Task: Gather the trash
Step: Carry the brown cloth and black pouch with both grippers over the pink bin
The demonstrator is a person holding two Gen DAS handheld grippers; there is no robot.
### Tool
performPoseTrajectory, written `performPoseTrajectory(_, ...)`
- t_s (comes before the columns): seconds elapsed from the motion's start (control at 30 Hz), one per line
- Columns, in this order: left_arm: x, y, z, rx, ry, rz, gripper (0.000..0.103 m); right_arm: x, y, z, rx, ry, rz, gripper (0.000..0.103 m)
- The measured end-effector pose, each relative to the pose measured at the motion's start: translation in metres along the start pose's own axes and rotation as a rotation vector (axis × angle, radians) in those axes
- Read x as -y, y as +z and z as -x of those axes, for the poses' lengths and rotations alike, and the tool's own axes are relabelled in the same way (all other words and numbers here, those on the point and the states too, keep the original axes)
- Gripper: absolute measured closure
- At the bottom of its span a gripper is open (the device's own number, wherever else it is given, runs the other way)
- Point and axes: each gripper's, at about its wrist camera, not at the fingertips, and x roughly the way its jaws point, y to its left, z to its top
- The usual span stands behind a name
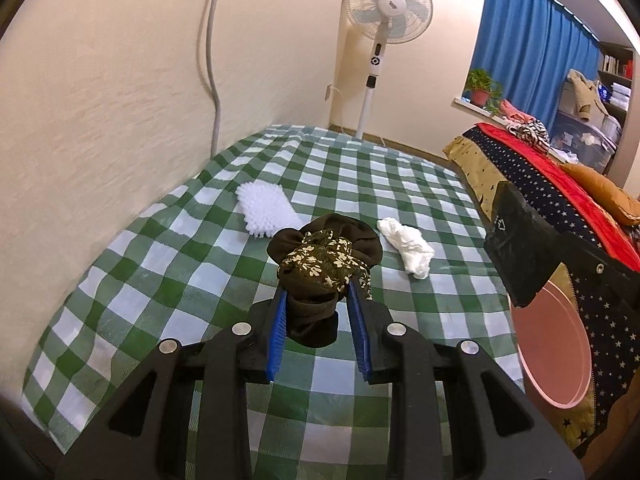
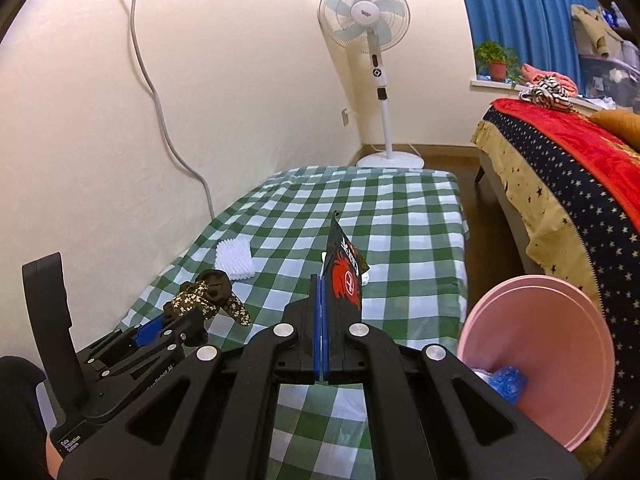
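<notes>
My left gripper (image 1: pixel 318 300) is shut on a dark brown floral cloth bundle (image 1: pixel 324 256), held above the green checked tablecloth (image 1: pixel 160 280). In the right wrist view that same bundle (image 2: pixel 208 294) sits in the left gripper (image 2: pixel 192 316) at the lower left. My right gripper (image 2: pixel 321 280) is shut on a black and red snack wrapper (image 2: pixel 345 276) that stands up from its blue pads. The wrapper (image 1: pixel 516 244) also shows at the right of the left wrist view. A crumpled white tissue (image 1: pixel 408 246) and a white spiky brush (image 1: pixel 266 210) lie on the cloth.
A pink bin (image 2: pixel 560 344) stands at the table's right, with blue and white scraps inside. Beyond it is a bed (image 2: pixel 560 168) with a starry cover and red blanket. A standing fan (image 2: pixel 366 16) is by the far wall. A cable (image 2: pixel 160 92) hangs down the wall.
</notes>
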Motion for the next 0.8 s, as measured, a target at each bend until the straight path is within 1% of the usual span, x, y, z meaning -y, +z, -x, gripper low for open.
performPoseTrajectory(0.37, 0.015, -0.001, 0.016, 0.026, -0.024, -0.043, 0.075, 0.006, 0.008, 0.039, 0.043, -0.025, -0.011, 0.103)
performPoseTrajectory(0.6, 0.024, -0.001, 0.022, 0.039, -0.042, -0.060, 0.075, 0.007, 0.008, 0.051, 0.049, -0.048, -0.008, 0.103)
performPoseTrajectory(0.8, 0.035, -0.002, 0.024, 0.043, -0.068, -0.069, 0.075, 0.019, 0.004, 0.058, 0.057, -0.082, -0.025, 0.103)
